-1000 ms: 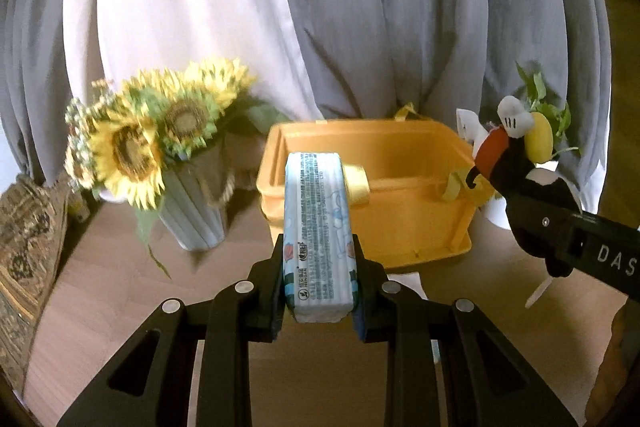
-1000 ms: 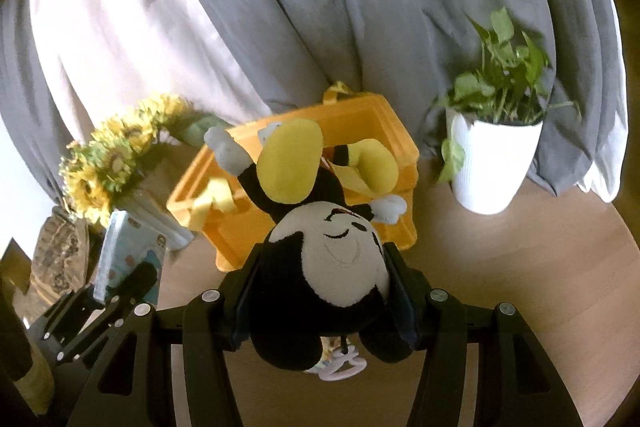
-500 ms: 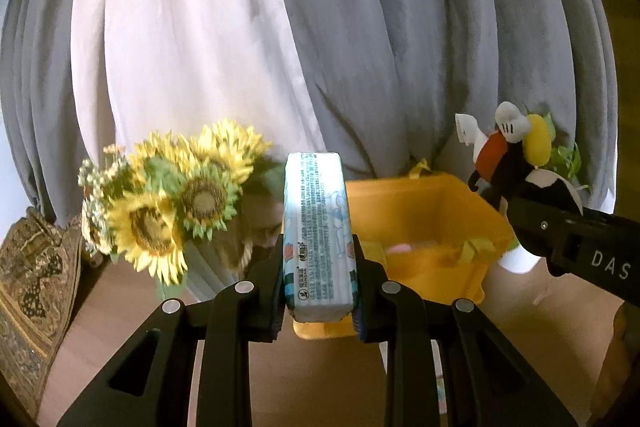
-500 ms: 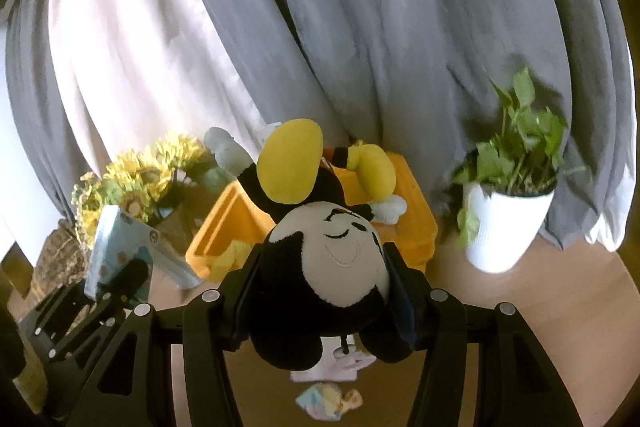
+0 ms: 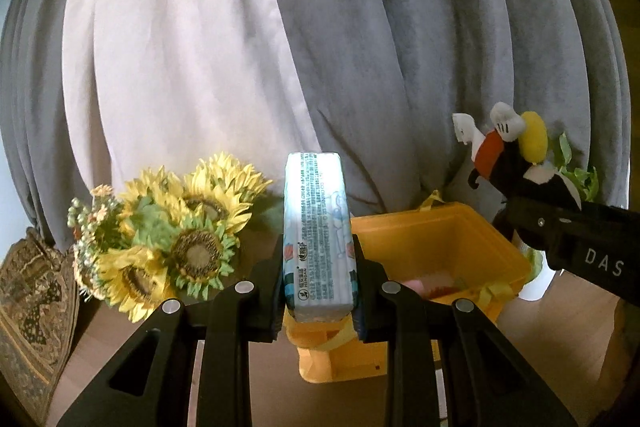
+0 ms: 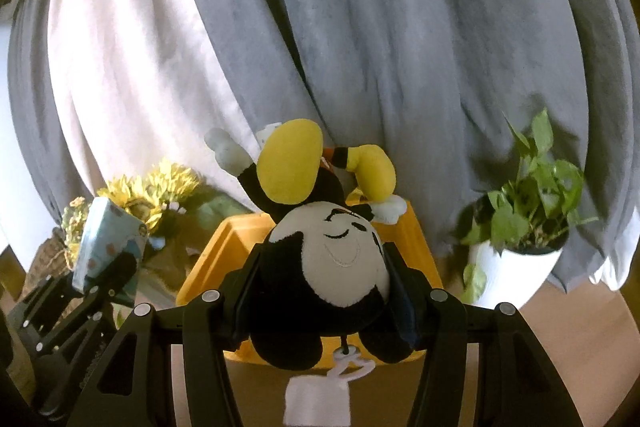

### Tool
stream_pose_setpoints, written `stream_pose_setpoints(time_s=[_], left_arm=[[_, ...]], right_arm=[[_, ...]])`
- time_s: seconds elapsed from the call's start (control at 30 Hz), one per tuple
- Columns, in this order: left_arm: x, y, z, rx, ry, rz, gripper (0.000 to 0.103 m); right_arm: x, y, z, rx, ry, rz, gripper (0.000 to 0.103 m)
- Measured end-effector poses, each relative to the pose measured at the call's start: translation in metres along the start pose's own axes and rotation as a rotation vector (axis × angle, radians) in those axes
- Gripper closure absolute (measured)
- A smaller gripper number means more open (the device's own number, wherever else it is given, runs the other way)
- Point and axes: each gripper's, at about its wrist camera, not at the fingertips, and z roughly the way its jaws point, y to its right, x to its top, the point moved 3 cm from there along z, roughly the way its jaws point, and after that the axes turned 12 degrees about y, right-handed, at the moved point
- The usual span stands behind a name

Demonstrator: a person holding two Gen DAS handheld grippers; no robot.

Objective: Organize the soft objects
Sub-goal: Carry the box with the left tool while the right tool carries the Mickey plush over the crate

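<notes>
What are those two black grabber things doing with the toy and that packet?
A person is tidying soft things with a grabber in each hand. The left gripper is squeezing a pack of tissues, and the right gripper is squeezing a plush mouse toy by its head, feet pointing away. Both things are held up in the air in front of a yellow bin on the wooden floor. Something pink already lies in the bin, but neither held thing is inside it yet.
</notes>
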Motion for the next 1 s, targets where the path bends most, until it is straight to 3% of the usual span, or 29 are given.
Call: stream_pose_setpoints(time_s=[0.3, 0.57, 1.0], left_arm=[[0.006, 0.011, 0.028, -0.003, 0.006, 0.047, 0.077], [-0.004, 0.024, 0.059, -0.020, -0.027, 0.085, 0.077], [-0.042, 0.029, 0.123, -0.057, -0.183, 0.074, 0.076]], right_arm=[[0.012, 0.004, 0.032, 0.018, 0.010, -0.065, 0.046], [0.007, 0.009, 0.066, 0.029, -0.034, -0.114, 0.046], [-0.028, 0.017, 0.119, 0.050, -0.182, -0.154, 0.046]])
